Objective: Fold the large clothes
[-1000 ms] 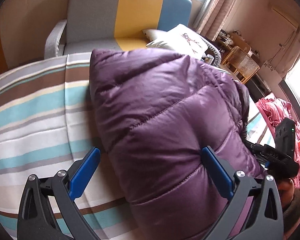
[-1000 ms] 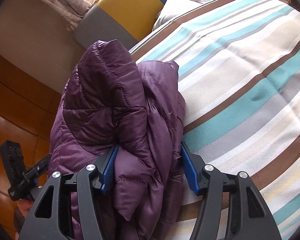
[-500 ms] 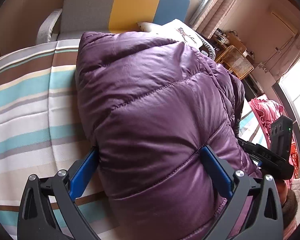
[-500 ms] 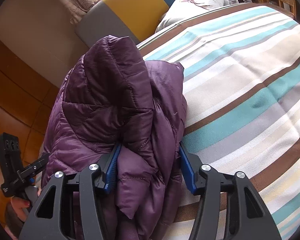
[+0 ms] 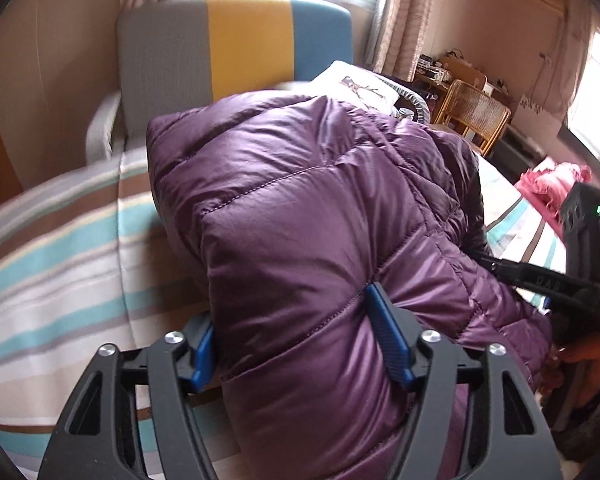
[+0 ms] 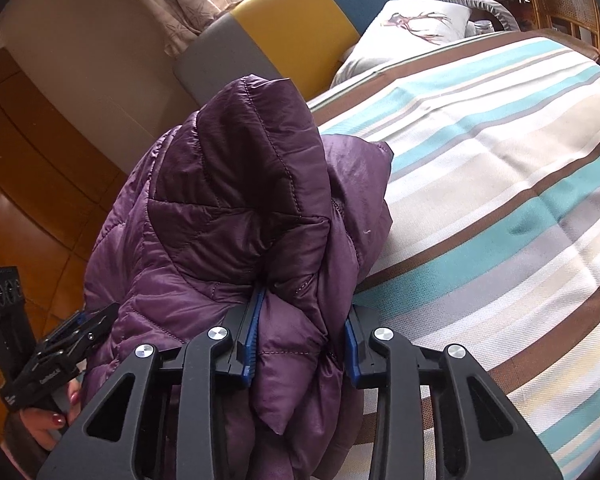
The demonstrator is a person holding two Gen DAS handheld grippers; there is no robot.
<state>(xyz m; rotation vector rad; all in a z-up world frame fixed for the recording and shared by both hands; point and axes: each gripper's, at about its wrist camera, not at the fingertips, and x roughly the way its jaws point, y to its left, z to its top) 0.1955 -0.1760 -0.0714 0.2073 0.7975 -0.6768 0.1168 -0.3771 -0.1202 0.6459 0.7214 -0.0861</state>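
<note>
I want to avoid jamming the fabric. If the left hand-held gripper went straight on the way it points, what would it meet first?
The purple puffer jacket: the left hand-held gripper has just been closing on it, and its bulk fills the line ahead.

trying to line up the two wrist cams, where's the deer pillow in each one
Left wrist: the pillow sits upper centre-right, just behind the purple jacket.
Right wrist: the pillow is at top centre-right, at the far end of the striped bed.
Shared landmark: the grey, yellow and blue headboard beside it.
</note>
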